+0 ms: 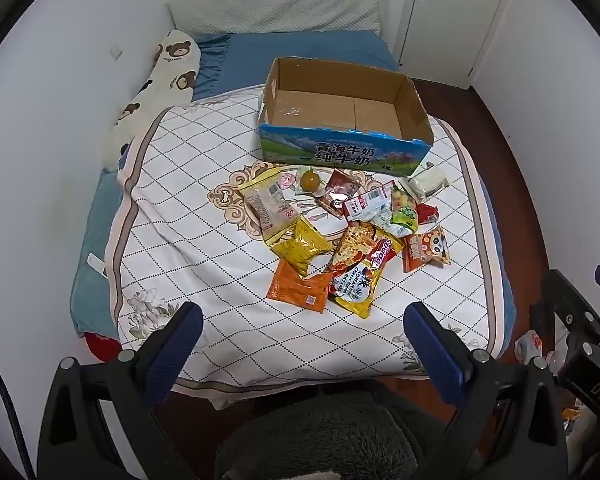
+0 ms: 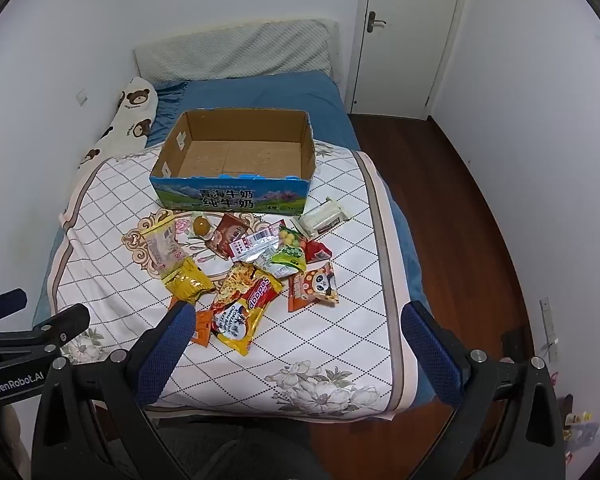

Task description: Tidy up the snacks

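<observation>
An empty cardboard box [image 1: 414,110] [image 2: 168,152] with a blue printed front stands on the bed quilt [image 1: 204,264] [image 2: 332,344]. In front of it lies a pile of snack packets: a Sedaap noodle pack [image 1: 360,268] [image 2: 244,304], a yellow bag [image 1: 300,246] [image 2: 188,282], an orange packet [image 1: 298,290], a panda packet [image 1: 426,248] [image 2: 314,286], a white wrapped bar [image 1: 428,182] [image 2: 322,216]. My left gripper [image 1: 304,320] and right gripper [image 2: 296,320] are both open and empty, held above the bed's near edge, short of the pile.
A bear-print pillow [image 1: 160,80] [image 2: 128,120] lies along the left wall. A padded headboard [image 2: 236,50] and a white door [image 2: 404,32] are at the back. Wooden floor [image 2: 440,200] runs right of the bed. Small clutter [image 2: 580,420] lies on the floor at right.
</observation>
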`<state>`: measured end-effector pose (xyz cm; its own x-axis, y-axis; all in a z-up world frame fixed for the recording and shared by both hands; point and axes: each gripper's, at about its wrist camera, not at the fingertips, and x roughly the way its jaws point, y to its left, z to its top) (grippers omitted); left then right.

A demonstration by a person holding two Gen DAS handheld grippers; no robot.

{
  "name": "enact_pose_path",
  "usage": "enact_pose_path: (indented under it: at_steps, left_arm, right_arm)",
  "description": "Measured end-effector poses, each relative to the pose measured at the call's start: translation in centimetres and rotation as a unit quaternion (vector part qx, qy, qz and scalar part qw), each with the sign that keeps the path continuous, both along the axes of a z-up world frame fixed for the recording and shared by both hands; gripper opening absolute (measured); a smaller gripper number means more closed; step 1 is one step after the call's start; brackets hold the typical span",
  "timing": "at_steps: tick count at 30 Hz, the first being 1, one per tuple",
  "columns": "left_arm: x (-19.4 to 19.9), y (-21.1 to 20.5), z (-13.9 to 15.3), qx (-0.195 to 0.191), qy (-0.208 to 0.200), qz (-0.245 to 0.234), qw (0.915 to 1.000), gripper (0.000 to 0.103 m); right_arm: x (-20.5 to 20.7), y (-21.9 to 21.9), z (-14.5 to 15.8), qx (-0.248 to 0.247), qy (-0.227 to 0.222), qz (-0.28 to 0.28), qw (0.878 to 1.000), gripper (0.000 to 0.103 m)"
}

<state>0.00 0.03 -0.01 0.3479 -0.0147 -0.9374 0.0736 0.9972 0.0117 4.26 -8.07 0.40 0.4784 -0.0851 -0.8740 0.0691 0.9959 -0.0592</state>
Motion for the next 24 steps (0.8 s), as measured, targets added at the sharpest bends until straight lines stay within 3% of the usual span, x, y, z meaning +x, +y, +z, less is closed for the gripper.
enact_pose_path:
  at_steps: [24]
  left_arm:
    - [0.5,1.1,-0.2,-0.001,-0.002,0.000,1.0000,0.103]
  right_arm:
    - [0.0,0.5,-0.3,-0.005,0.008,-0.001,1.000,0.103]
